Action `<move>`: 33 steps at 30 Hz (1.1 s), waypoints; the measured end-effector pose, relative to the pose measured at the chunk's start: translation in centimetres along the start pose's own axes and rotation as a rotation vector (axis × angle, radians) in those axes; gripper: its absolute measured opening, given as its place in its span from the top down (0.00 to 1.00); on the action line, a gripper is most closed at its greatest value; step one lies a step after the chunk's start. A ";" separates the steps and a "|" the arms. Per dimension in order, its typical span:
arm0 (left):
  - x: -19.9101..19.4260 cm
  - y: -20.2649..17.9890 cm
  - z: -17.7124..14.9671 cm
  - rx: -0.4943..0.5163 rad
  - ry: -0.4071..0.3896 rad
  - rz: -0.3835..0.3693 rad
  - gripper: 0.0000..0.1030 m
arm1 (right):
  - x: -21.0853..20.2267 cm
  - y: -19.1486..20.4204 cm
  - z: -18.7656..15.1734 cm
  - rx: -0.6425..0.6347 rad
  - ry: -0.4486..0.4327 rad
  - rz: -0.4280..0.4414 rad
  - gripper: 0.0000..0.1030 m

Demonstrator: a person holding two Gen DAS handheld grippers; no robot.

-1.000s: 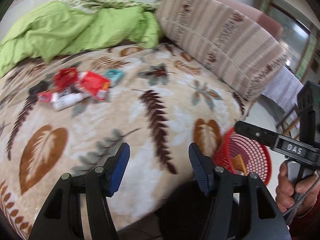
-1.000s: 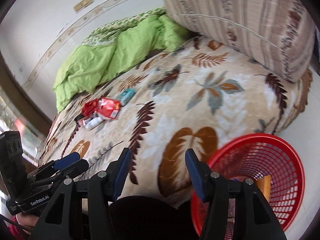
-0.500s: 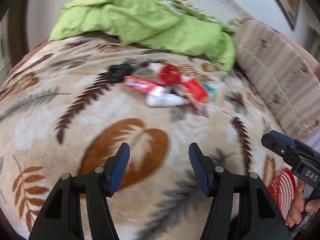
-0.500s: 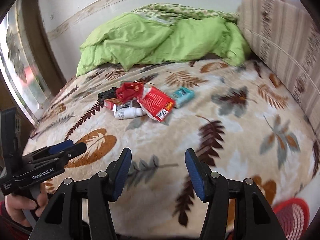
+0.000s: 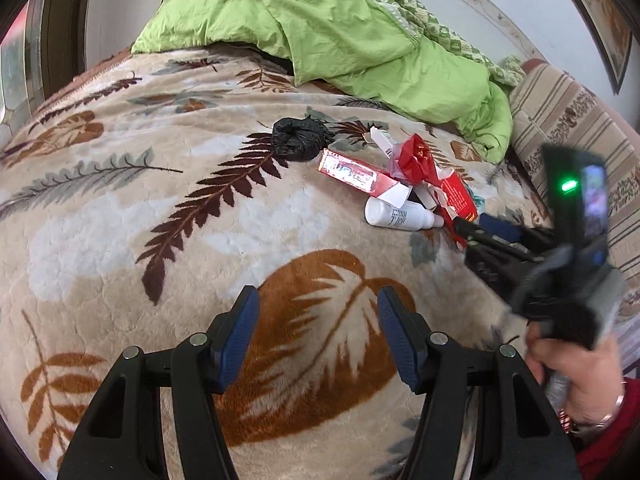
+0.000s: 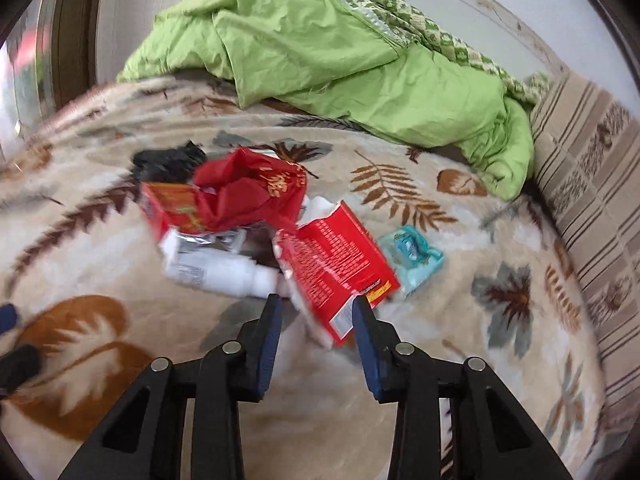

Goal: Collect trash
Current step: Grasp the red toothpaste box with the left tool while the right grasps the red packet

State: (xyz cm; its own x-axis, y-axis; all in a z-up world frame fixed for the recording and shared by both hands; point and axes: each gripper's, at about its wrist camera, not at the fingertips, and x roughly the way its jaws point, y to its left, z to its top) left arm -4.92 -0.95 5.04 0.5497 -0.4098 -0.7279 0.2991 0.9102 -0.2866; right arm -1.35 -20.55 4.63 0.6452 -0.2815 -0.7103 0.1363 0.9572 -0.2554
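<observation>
We look down on the bed (image 5: pixel 120 208), its leaf-print blanket bearing a green quilt (image 6: pixel 320 64) at the far side. The trash pile lies mid-bed. Our right gripper (image 6: pixel 316 316) is closing its fingers around the flattened red box (image 6: pixel 336 264), pads not yet pressing. Our left gripper (image 5: pixel 318 320) hangs released over bare blanket, near a white bottle (image 5: pixel 400 216).

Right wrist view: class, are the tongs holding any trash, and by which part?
Not yet. The right tongs are closing around the near corner of the torn red box, but the pads have not clamped it. The left tongs are empty.
</observation>
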 end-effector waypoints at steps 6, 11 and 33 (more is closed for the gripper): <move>1.1 0.3 1.5 -0.059 0.029 -0.065 0.41 | 0.4 -0.6 -0.4 0.001 -0.046 -0.044 0.98; 2.8 0.6 4.3 -0.178 0.075 -0.172 0.38 | -3.2 -2.2 -1.4 0.116 -0.139 -0.002 0.99; 12.5 -0.3 8.9 -0.504 0.160 -0.253 0.74 | -8.0 -3.9 -3.8 0.246 -0.263 0.189 0.99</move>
State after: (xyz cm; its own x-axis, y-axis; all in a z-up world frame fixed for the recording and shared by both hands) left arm 8.80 -6.86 1.60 0.3730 -0.6392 -0.6725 -0.0238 0.7180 -0.6957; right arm -9.95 -22.24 8.82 0.8420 -0.1021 -0.5298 0.1520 0.9870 0.0513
